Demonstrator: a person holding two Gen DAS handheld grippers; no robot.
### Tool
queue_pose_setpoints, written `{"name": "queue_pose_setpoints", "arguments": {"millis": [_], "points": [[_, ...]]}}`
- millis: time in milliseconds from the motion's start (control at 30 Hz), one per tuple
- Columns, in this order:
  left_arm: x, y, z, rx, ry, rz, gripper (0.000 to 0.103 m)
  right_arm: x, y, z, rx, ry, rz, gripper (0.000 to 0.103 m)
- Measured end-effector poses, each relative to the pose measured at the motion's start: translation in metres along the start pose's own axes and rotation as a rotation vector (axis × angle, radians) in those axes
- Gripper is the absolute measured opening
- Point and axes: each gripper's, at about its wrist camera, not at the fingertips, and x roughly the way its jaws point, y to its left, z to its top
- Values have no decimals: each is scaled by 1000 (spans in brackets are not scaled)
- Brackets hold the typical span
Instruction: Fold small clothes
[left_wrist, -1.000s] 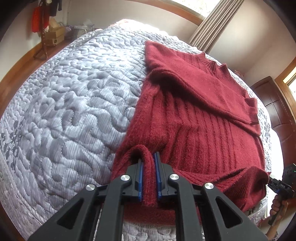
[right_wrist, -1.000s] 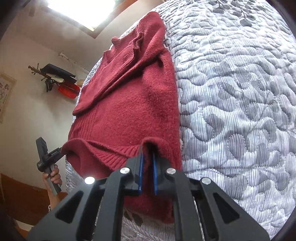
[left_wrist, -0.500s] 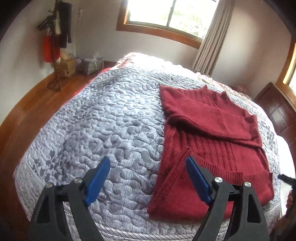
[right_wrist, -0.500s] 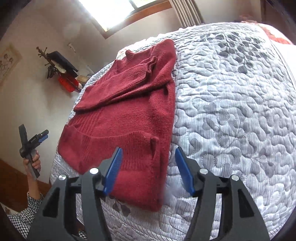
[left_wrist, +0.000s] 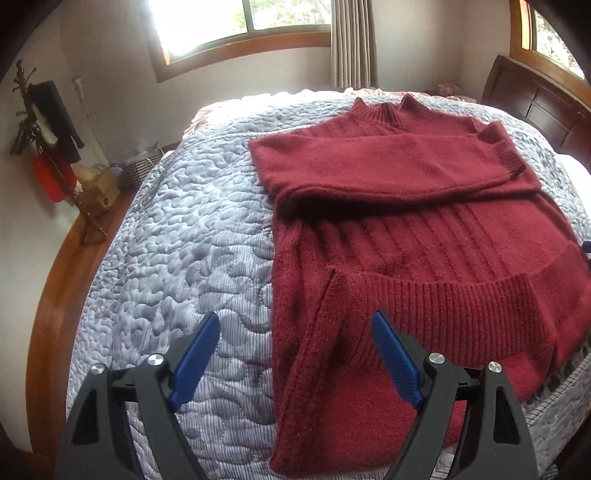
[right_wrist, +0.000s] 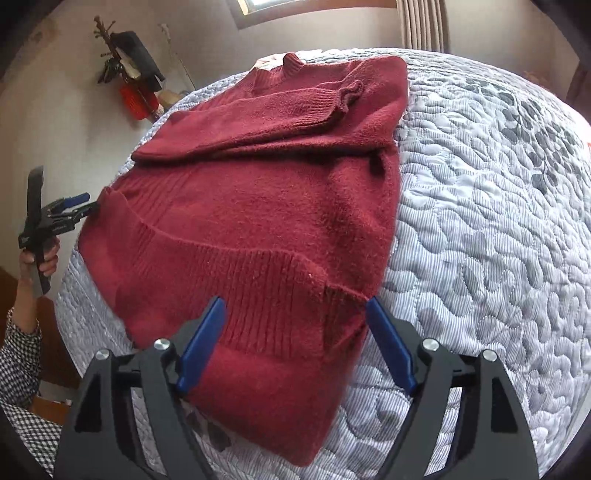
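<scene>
a soft, limp dark red ribbed knit sweater (left_wrist: 424, 236) is shown spread on the grey quilted bedspread (left_wrist: 177, 236); left gripper (left_wrist: 295, 363) and right gripper (right_wrist: 295, 347) are held spread, empty; the ribbed hem corners are judged best pinched.

Left wrist view: looks forward along the left gripper (left_wrist: 291, 349), near the sweater (left_wrist: 424, 236) hem, facing the window (left_wrist: 243, 22) wall. Right wrist view: looks along the right gripper (right_wrist: 295, 332) at the hem's opposite corner, angled toward its left. Both share sweater, quilt (right_wrist: 498, 221), coat rack (right_wrist: 125, 62).
</scene>
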Motion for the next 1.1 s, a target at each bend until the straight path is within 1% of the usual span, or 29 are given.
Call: {"name": "queue_pose_setpoints", "arguments": {"millis": [67, 100, 133, 167, 200, 233, 300, 333, 367, 400, 433, 500, 567, 600, 633, 667, 700, 767, 833, 867, 900, 967, 1033, 1100], "points": [[6, -3, 1, 7, 7, -6, 84, 8, 5, -2, -44, 16, -32, 80], [6, -6, 1, 12, 4, -12, 84, 12, 8, -2, -70, 20, -47, 79], [6, -8, 0, 18, -3, -19, 84, 15, 12, -2, -98, 24, -62, 75], [4, -11, 1, 23, -11, -22, 82, 18, 15, -3, -117, 34, -69, 64], [2, -13, 0, 30, -23, -28, 82, 21, 18, -3, -130, 40, -73, 57], [0, -16, 0, 38, -31, -37, 82, 22, 19, -4, -137, 42, -71, 53], [-1, -21, -1, 58, -35, -52, 79, 23, 21, -5, -145, 44, -41, 32], [-1, -24, -1, 64, -32, -56, 72, 21, 20, -4, -137, 42, -33, 28], [0, -26, -2, 67, -21, -65, 63, 20, 20, -4, -131, 37, -33, 19], [1, -28, -3, 67, -12, -82, 58, 18, 19, -4, -129, 31, -31, 11], [2, -28, -3, 62, -8, -95, 51, 16, 17, -4, -121, 26, -12, 11], [2, -28, -5, 62, -12, -96, 41, 13, 13, -6, -102, 17, 13, 10], [3, -23, -6, 44, -13, -94, 26, 11, 10, -7, -87, 14, 19, 10], [4, -19, -6, 26, -9, -103, 23, 12, 7, -7, -73, 14, 26, 11], [6, -14, -6, 8, -4, -120, 21, 15, 5, -7, -61, 17, 37, 12], [8, -11, -7, -6, 3, -139, 22, 17, 4, -7, -56, 23, 46, 15], [11, -7, -7, -18, 13, -150, 25, 19, 3, -8, -49, 23, 48, 16], [15, -4, -8, -28, 20, -169, 36, 23, 3, -8, -35, 27, 61, 18], [16, -6, -9, -23, 20, -175, 38, 24, 4, -8, -29, 26, 66, 18], [16, -8, -9, -13, 19, -169, 38, 23, 3, -8, -28, 22, 68, 14], [16, -10, -9, -7, 17, -161, 36, 22, 3, -9, -29, 17, 72, 12], [16, -11, -9, 3, 19, -160, 16, 19, 1, -10, -18, 5, 86, 11], [12, -10, -8, -3, 13, -161, 8, 14, -2, -10, 0, -13, 106, 10], [5, -6, -8, -24, -4, -183, 7, 9, -3, -11, 8, -36, 122, 10]]}}
